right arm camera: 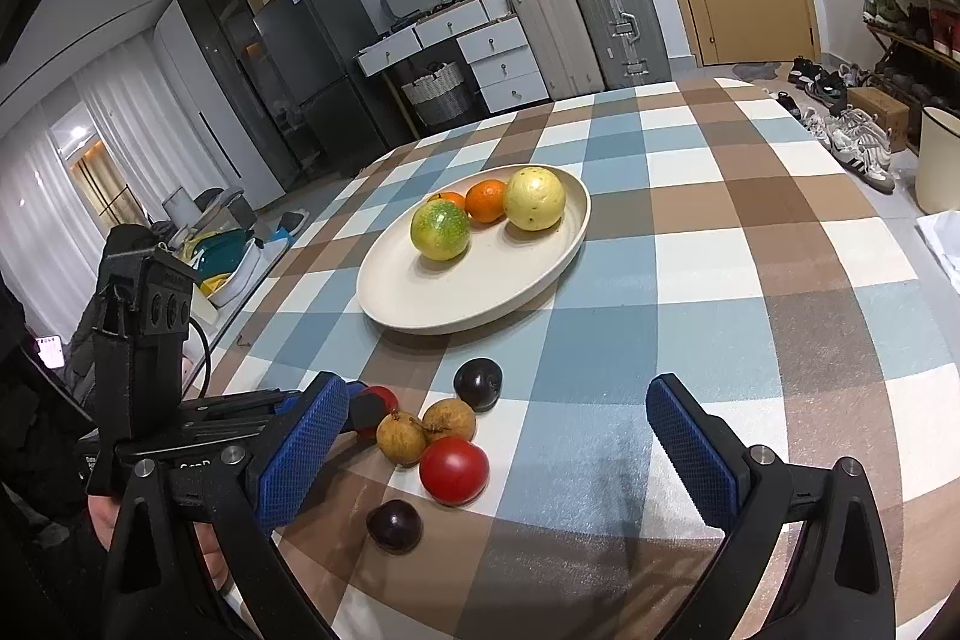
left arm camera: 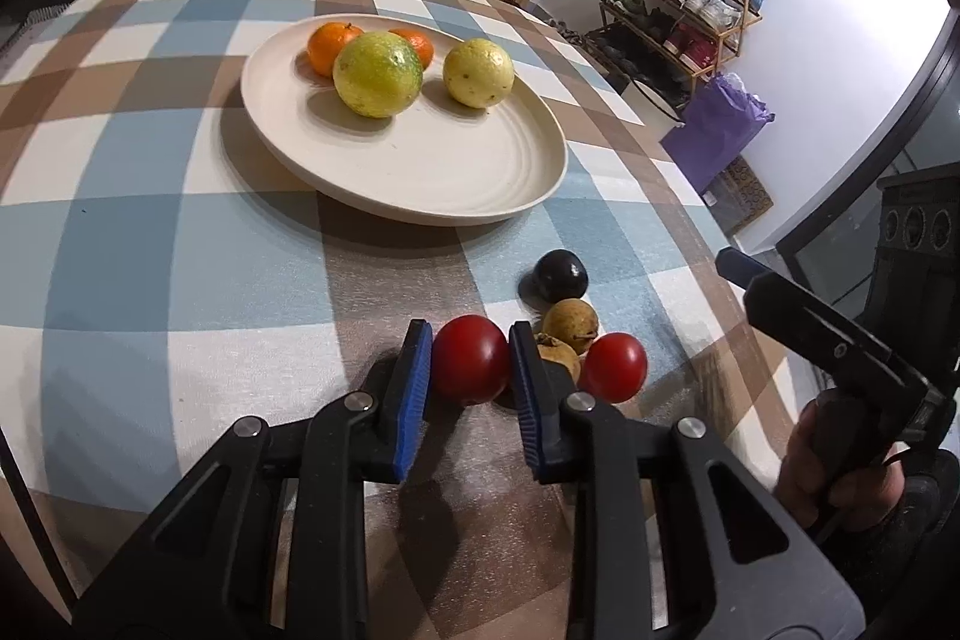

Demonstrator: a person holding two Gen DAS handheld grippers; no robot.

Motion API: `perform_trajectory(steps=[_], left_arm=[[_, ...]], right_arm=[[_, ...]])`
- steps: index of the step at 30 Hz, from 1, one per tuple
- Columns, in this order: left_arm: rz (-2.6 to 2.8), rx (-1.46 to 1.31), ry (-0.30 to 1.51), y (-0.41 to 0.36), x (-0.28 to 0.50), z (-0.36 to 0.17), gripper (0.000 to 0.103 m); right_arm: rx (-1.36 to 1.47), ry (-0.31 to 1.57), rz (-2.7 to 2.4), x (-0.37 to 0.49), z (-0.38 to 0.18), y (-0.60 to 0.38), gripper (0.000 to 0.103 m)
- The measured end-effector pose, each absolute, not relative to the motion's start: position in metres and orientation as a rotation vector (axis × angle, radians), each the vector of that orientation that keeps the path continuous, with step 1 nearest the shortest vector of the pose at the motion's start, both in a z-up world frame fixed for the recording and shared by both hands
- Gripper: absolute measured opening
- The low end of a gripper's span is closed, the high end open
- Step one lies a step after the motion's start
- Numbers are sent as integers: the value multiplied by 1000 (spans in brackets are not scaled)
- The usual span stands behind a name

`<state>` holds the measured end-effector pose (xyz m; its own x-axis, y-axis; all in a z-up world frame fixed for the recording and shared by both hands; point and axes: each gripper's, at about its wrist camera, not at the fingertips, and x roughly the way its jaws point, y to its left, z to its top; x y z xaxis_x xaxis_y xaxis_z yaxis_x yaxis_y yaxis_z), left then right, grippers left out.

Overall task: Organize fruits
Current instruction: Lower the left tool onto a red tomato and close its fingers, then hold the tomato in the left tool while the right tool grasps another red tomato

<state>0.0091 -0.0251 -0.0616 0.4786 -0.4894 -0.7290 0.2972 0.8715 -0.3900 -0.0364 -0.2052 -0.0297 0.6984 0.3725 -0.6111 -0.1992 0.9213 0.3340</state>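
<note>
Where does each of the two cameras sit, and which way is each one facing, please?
Left wrist: sits on the left tool, looking down its fingers at a red tomato between the blue pads, the plate beyond; the right tool and a hand show at right.
Right wrist: sits on the right tool, facing the loose fruit and plate; its jaws stand wide, and the left tool enters from the left.
Shared: plate, checked tablecloth, loose fruit.
</note>
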Motion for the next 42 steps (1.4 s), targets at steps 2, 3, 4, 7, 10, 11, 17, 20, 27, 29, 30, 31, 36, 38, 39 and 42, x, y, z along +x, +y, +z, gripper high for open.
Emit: perform_trajectory(steps=[2, 3, 4, 7, 10, 11, 17, 20, 27, 29, 30, 31, 36, 38, 39, 42], left_arm=[[-479, -227, 956, -22, 9, -61, 23], [-477, -231, 955, -20, 9, -60, 23], [-472, -232, 952, -18, 9, -58, 23], [-462, -234, 940, -11, 7, -54, 23], [-453, -246, 925, -3, 6, -49, 23], [-449, -248, 921, -1, 6, -48, 23], [-395, -237, 918, 9, 4, -43, 23], [-371, -221, 920, 9, 3, -42, 23], [-358, -198, 910, 7, 0, -36, 23], [-358, -199, 910, 7, 0, -35, 23], [-358, -198, 910, 7, 0, -36, 23], [-358, -197, 910, 7, 0, -36, 23], [-358, -197, 910, 6, 0, -35, 23], [-358, -197, 909, 6, 0, -35, 23], [-359, -197, 909, 6, 1, -34, 23], [-358, -196, 909, 5, 1, -33, 23]], right_arm=[[256, 736, 332, -36, -30, -205, 102], [259, 737, 337, -36, -30, -205, 102], [259, 738, 336, -35, -30, -205, 102], [247, 740, 335, -35, -32, -205, 102], [237, 752, 348, -36, -34, -203, 102], [228, 759, 350, -36, -35, -201, 102], [188, 812, 366, -35, -46, -189, 101], [166, 826, 359, -34, -50, -185, 101], [120, 861, 369, -33, -58, -174, 87], [121, 880, 376, -31, -61, -173, 85], [118, 884, 377, -30, -63, -172, 82], [115, 888, 381, -30, -64, -171, 77], [98, 911, 406, -30, -68, -165, 56], [86, 915, 405, -31, -70, -163, 50], [81, 912, 404, -32, -69, -161, 48], [88, 917, 415, -31, -71, -162, 33]])
